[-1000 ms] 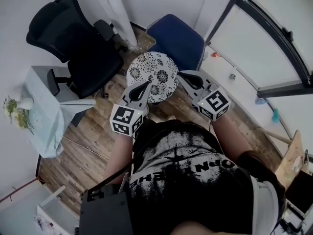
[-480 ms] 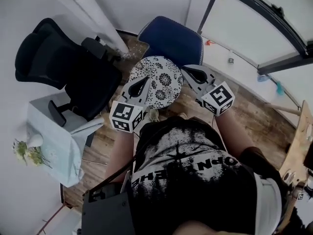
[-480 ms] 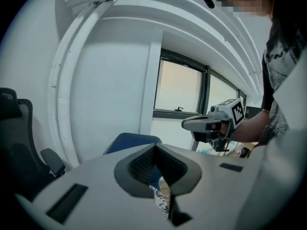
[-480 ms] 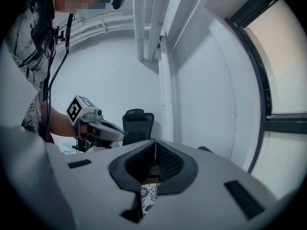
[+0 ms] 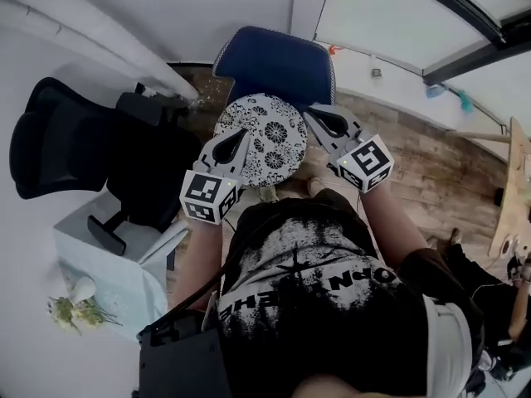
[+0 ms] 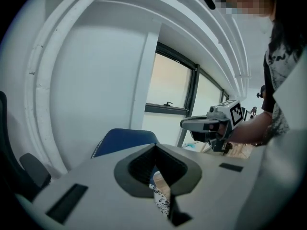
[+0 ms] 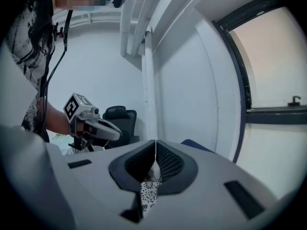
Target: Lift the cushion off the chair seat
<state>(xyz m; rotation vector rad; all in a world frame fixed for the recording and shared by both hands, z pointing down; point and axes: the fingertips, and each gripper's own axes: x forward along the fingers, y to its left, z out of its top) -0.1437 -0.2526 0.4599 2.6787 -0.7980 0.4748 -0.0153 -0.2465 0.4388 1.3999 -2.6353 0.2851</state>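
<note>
Black office chair (image 5: 79,152) far left, desk (image 5: 104,251) with pale cloth just below it. Left hand-held gripper (image 5: 241,138) clamped tight on left rim of floral cushion (image 5: 270,139). Cushion hangs between both grippers, in front of blue chair (image 5: 282,65). Right hand-held gripper (image 5: 317,117) closed, pinching right rim. Wooden floor (image 5: 415,160) at right.

Cushion (image 5: 264,139) is mostly hidden in both gripper views. The grey bodies of the left gripper (image 6: 156,162) and right gripper (image 7: 156,162) cover it, leaving only a sliver of floral fabric in each jaw slot. In the head view it hides part of the blue chair (image 5: 278,65) seat — the person's torso (image 5: 332,297) blocks the floor beneath. Black office chair (image 6: 26,171) is cut off at the left gripper view's edge. Small items (image 5: 377,73) by the window are too small to identify.
</note>
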